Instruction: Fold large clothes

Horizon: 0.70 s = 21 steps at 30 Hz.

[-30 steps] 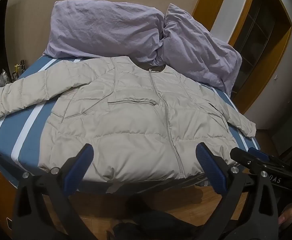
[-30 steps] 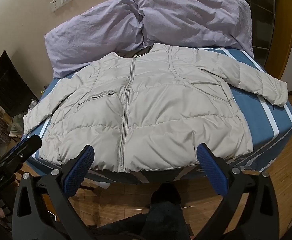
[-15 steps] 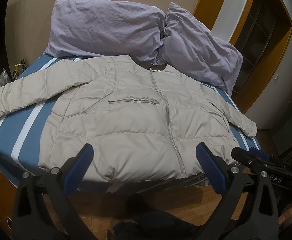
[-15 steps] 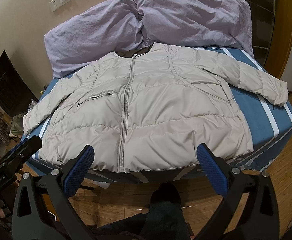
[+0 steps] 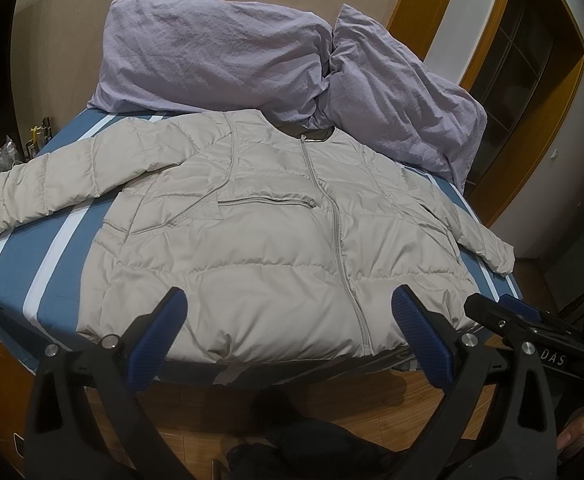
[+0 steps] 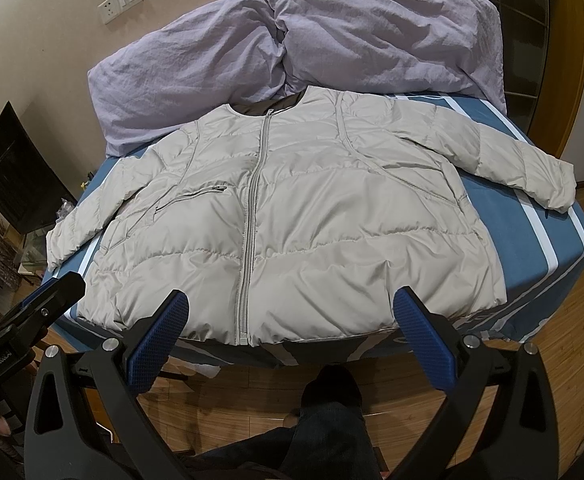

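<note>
On the blue striped bed (image 5: pixel 31 280) we see the pale puffer jacket (image 5: pixel 275 240) spread flat, zipped, sleeves out to both sides, collar touching the lilac pillows (image 5: pixel 219 52). Our left gripper (image 5: pixel 289 336) and right gripper (image 6: pixel 289 336) hang short of the hem, both spread wide and holding nothing. We judge it light, soft, springy and probably slippery; best pinched at a cuff (image 6: pixel 556 196) or hem corner, where the padding looks thinner.

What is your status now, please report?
Left gripper open, right gripper open, both empty. Jacket flat on bed, zipped, unfolded. Pillows behind collar, nothing blocking.
</note>
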Each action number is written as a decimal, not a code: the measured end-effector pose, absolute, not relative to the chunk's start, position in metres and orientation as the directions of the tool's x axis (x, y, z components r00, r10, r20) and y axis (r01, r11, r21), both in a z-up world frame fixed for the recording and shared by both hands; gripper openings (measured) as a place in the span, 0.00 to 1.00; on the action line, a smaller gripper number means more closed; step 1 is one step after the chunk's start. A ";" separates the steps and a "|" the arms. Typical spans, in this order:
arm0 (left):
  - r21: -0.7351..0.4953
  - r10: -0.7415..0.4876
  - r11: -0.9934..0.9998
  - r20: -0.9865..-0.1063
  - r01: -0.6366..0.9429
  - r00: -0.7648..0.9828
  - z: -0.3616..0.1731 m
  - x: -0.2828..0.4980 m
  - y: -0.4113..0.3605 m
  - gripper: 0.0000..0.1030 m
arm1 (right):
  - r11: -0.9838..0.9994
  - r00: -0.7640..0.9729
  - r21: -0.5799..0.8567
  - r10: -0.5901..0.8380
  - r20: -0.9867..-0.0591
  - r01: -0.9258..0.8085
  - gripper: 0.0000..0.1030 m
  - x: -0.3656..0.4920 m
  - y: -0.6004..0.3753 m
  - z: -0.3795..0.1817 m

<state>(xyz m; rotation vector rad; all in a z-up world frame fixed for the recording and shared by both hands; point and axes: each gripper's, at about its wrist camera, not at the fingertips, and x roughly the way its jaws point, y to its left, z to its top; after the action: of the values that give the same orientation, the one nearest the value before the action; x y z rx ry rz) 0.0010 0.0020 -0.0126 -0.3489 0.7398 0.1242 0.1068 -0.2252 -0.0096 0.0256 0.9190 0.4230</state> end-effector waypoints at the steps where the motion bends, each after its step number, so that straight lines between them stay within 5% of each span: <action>1: -0.267 -0.012 0.935 -0.680 -0.233 0.733 -0.010 0.002 0.002 0.98 | 0.918 0.531 0.199 0.365 -0.765 -0.344 0.99 0.107 -0.225 -0.009; 21: -0.266 -0.012 0.935 -0.682 -0.234 0.731 -0.010 0.002 0.002 0.98 | 0.917 0.531 0.202 0.367 -0.764 -0.344 0.99 0.107 -0.226 -0.008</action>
<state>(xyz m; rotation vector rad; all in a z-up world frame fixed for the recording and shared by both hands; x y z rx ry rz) 0.0023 0.0024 -0.0096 -0.3492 0.7444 0.1248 0.1066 -0.2262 -0.0085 0.0271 0.9179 0.4248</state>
